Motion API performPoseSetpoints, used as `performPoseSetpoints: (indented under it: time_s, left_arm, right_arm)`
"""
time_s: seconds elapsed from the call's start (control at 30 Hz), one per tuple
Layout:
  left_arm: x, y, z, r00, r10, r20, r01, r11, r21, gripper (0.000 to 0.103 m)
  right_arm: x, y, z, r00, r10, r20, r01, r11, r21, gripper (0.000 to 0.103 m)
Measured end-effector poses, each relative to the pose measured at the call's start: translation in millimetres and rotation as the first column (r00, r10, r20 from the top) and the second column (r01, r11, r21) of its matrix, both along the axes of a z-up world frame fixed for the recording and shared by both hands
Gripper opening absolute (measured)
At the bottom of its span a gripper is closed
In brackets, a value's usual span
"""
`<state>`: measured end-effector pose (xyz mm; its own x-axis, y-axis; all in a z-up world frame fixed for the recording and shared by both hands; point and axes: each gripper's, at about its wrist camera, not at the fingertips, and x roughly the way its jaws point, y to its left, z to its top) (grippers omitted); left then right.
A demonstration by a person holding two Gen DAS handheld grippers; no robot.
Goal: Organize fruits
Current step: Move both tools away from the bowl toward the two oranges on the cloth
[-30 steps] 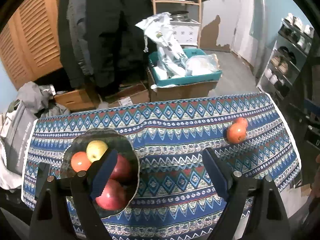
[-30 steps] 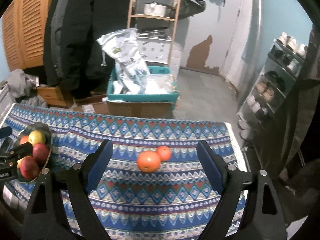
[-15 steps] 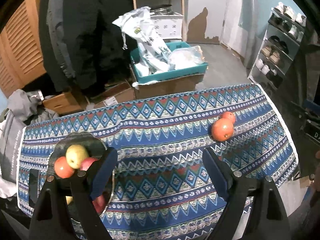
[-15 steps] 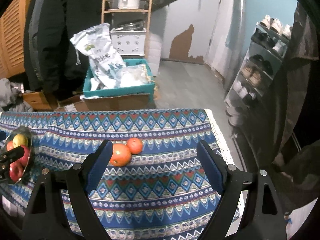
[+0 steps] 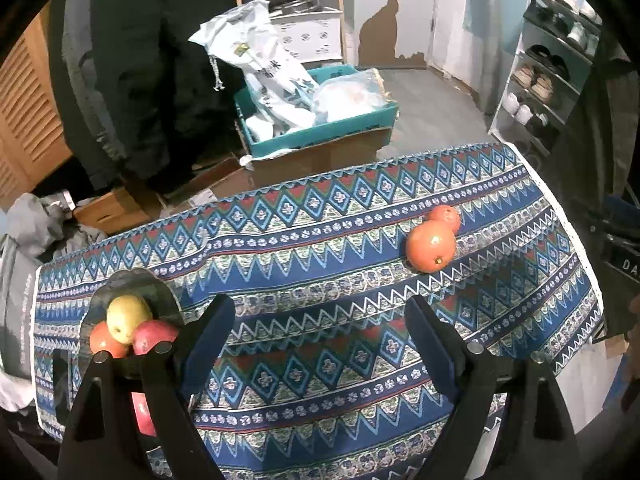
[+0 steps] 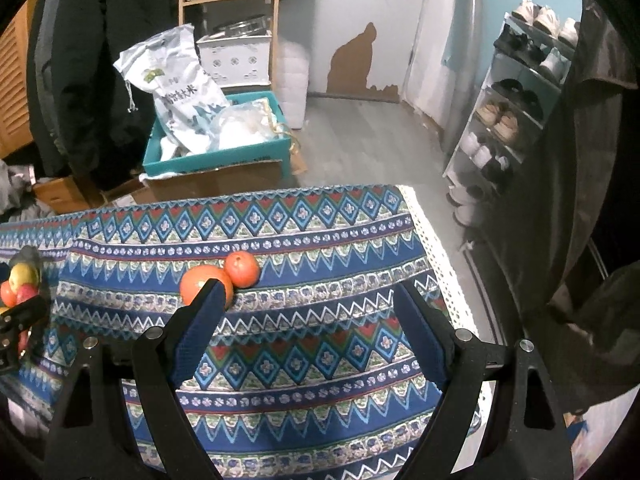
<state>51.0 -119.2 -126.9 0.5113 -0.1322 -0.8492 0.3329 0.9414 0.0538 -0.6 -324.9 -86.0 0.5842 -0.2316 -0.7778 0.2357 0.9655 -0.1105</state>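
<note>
Left tongs (image 5: 316,332) gape wide, nothing held, and their near finger covers part of the bowl (image 5: 132,280) with its yellow apple (image 5: 127,316) and red fruit. Right tongs (image 6: 306,320) gape empty too, one finger clipping the big orange (image 6: 200,282). On the tabletop (image 5: 320,240) the left view shows both touching oranges whole, the small orange (image 5: 445,216) behind.

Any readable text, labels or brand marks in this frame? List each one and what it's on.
"大米": last characters of the dark print on the white sack in the teal crate; the characters before them are too blurred.
"DA": white letters, cut off, on a dark object at the left wrist view's right edge.
Grey bag left of the table: print too blurred to read.
</note>
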Motion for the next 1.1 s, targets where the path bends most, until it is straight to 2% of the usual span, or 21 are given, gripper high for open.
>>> performPoseSetpoints:
  time_s: [0.2, 0.43, 0.57, 1.1]
  left_arm:
    - [7, -14, -17, 1.0, 0.0, -0.017, 0.001, 1.0, 0.024, 0.088]
    - [21, -40, -35, 1.0, -0.021, -0.022, 0.021, 0.999, 0.04, 0.088]
    - [27, -59, -50, 0.999, -0.046, -0.022, 0.048, 0.996, 0.075, 0.088]
    - [47, -120, -99, 0.987, -0.135, -0.087, 0.143, 0.986, 0.087, 0.088]
  right_arm:
    - [7, -10, -18, 0.999, -0.013, -0.038, 0.014, 1.0, 0.004, 0.085]
    - [22, -15, -49, 0.992, -0.018, -0.124, 0.018, 1.0, -0.005, 0.085]
    - [31, -21, -67, 0.985, -0.032, -0.172, 0.032, 0.999, -0.003, 0.085]
    - [48, -56, -90, 0.974, -0.118, -0.191, 0.128, 0.991, 0.039, 0.085]
